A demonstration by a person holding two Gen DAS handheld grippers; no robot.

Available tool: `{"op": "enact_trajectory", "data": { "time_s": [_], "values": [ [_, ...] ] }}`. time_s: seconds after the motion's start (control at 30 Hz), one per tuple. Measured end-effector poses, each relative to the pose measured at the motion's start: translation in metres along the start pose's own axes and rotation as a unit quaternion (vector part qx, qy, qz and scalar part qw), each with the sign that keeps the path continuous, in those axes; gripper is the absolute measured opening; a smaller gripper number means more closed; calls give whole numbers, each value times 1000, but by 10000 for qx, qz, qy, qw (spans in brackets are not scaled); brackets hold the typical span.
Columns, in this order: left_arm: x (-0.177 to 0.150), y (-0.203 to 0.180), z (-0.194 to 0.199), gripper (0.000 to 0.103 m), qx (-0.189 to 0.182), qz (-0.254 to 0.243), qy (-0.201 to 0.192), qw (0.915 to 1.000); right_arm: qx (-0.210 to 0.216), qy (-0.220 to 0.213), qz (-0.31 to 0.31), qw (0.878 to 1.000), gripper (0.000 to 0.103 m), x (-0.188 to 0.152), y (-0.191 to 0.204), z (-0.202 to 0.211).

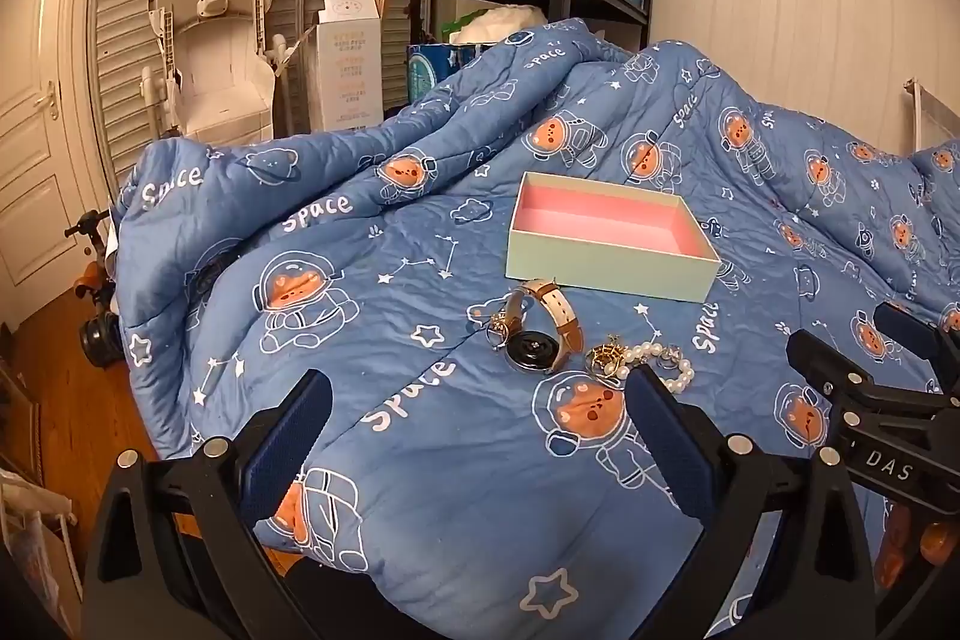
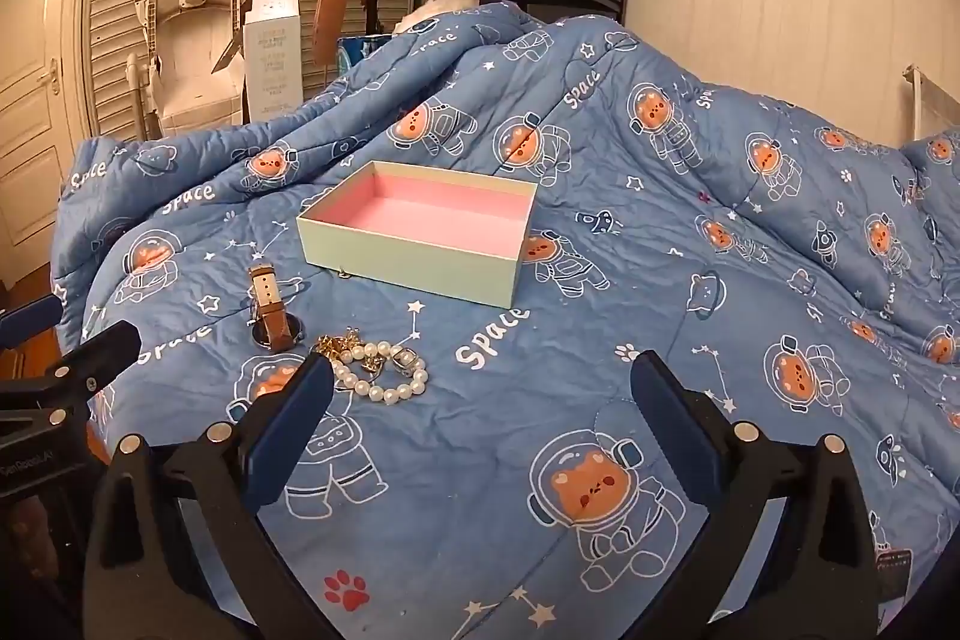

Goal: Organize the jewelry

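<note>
Left gripper [image 1: 480, 412]: jaws spread wide, nothing between them, held above the blue quilt [image 1: 420, 460] near its front edge. Only printed fabric lies in the gap.

On the quilt, just past the left gripper's right finger [image 1: 660, 436], the jewelry sits in a loose cluster. A watch [image 1: 534, 334] with a tan leather strap lies furthest left, its dark round face up and the strap arched above it. A small ring shows at its left side, detail too fine to confirm. Just beside the watch on the right lie a gold chain piece [image 1: 603, 355] and a pearl bracelet [image 1: 666, 361], touching each other.

Behind the cluster, toward the middle of the quilt, stands an open pale green box [image 1: 606, 274] with a pink lining, empty.

Right gripper [image 2: 483, 406]: jaws likewise fully apart and holding nothing. The bracelet lies just beside its left finger [image 2: 294, 412].
</note>
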State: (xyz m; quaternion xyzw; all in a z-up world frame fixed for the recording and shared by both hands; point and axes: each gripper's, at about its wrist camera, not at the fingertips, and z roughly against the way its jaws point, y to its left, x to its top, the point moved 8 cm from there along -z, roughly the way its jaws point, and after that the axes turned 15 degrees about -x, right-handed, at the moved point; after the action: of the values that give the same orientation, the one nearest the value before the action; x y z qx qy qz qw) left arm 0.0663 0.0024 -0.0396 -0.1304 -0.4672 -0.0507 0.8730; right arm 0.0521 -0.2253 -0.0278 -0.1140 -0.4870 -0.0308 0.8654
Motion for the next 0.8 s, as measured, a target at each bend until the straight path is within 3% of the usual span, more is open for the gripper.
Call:
{"op": "enact_trajectory", "data": {
  "time_s": [0.3,0.8],
  "values": [
    [-4,-1,-3,96,-4,-12,-13,10000,-52,-37,-36,10000,98,7,24,-17],
    [-3,-3,-1,96,-27,-38,-62,10000,-50,-106,-122,9999,98,8,22,-15]
  ]
}}
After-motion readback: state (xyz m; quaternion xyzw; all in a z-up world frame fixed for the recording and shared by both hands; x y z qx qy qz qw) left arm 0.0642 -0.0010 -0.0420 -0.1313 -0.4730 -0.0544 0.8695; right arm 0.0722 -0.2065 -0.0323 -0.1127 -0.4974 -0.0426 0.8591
